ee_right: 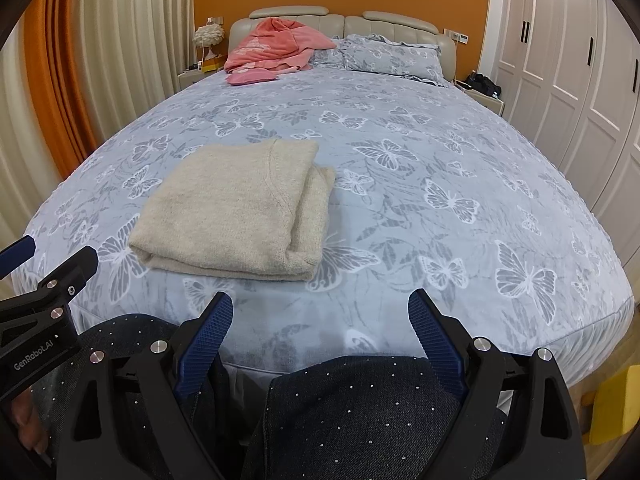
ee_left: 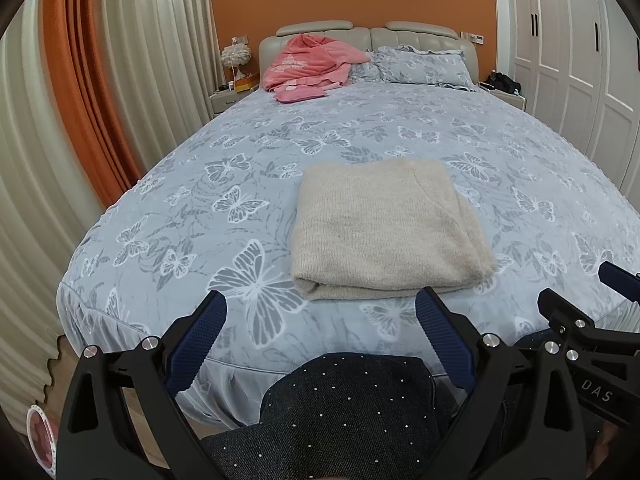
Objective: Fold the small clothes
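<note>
A beige knitted sweater lies folded into a neat rectangle on the bed near its foot end; it also shows in the right wrist view. My left gripper is open and empty, held back from the sweater's near edge, above the foot of the bed. My right gripper is open and empty, to the right of the sweater and apart from it. The right gripper also shows at the right edge of the left wrist view. The left gripper's body shows at the left edge of the right wrist view.
The bed has a grey-blue butterfly cover. A pink garment pile and pillows lie at the headboard. Curtains hang on the left, white wardrobes stand on the right. The person's dark dotted trousers fill the foreground.
</note>
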### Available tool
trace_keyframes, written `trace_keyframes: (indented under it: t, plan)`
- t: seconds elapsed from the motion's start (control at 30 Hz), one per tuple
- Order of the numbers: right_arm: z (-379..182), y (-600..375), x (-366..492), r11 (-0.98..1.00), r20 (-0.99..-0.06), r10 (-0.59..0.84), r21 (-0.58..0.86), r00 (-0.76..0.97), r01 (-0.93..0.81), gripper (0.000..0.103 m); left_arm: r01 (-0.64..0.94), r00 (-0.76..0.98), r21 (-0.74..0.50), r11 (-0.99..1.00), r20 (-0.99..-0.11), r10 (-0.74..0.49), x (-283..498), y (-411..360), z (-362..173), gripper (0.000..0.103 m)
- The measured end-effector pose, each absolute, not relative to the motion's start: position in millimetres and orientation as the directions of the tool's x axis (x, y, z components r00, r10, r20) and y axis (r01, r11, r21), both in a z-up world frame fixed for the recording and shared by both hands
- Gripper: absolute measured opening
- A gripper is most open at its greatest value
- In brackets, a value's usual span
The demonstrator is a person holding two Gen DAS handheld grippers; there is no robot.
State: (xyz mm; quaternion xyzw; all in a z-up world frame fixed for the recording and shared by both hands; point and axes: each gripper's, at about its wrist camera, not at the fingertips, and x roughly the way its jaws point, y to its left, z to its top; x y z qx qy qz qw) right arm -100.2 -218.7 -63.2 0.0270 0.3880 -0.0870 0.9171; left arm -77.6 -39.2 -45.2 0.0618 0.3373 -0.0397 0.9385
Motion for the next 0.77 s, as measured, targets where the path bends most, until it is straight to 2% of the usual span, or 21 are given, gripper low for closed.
trace_keyframes:
  t: [0.77]
  plan:
    - [-63.1,-218.2,-100.3,0.983,-0.715,-0.139,-0.017,0.685,0.182,0.087,0.126,0.769,0.091,0.988,-0.638,-0.039,-74.5,-31.3,-44.9,0.093]
